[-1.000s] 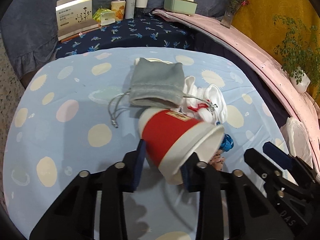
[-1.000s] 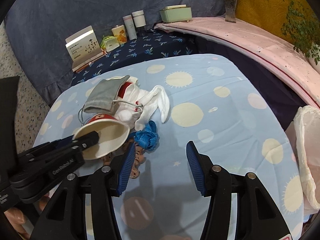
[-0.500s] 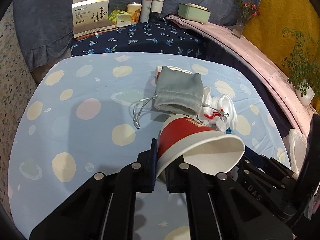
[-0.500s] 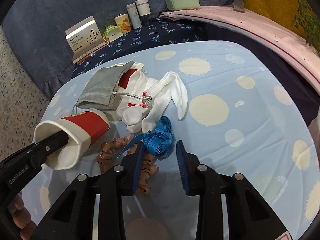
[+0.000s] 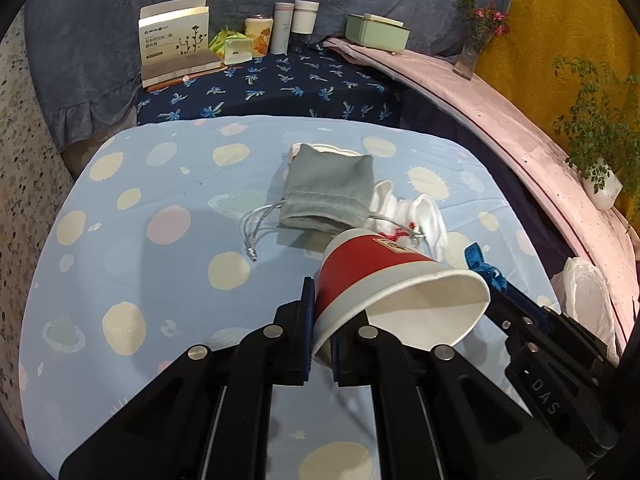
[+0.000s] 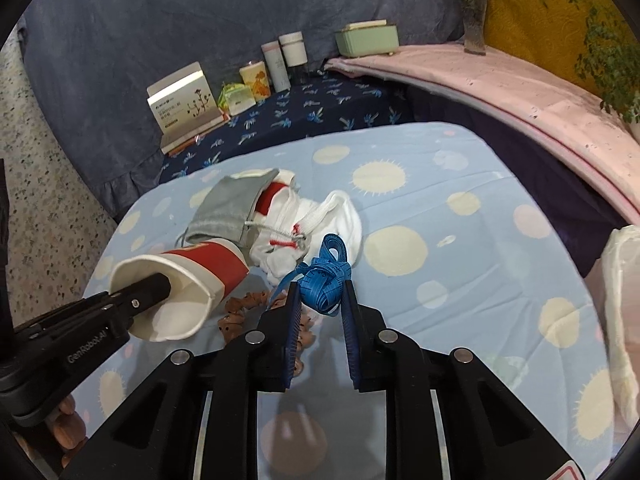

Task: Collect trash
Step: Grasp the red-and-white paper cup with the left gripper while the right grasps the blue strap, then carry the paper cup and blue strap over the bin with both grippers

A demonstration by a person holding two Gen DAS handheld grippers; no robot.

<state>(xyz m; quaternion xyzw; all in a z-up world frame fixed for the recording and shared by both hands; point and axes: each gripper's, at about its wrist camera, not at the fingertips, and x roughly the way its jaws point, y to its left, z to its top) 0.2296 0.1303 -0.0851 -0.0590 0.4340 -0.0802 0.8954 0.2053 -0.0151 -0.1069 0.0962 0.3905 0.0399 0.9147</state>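
Both fingers of the left gripper pinched the rim wall of the red paper cup, one finger outside and the other inside the mouth, holding it tipped on its side above the table with its open end toward the camera. From the right wrist view the same cup showed a black finger reaching into its white interior. Fingers of the right gripper were closed on the bundled blue tape measure, its loops bunched between the blue pads and one loop standing up past the tips.

A grey drawstring pouch lay on the spotted blue cloth just behind the cup, resting partly on white socks with red trim. A brown scrunchie lay on the cloth between the cup and the right gripper. At the right edge, beside the table, a white plastic bag stood.
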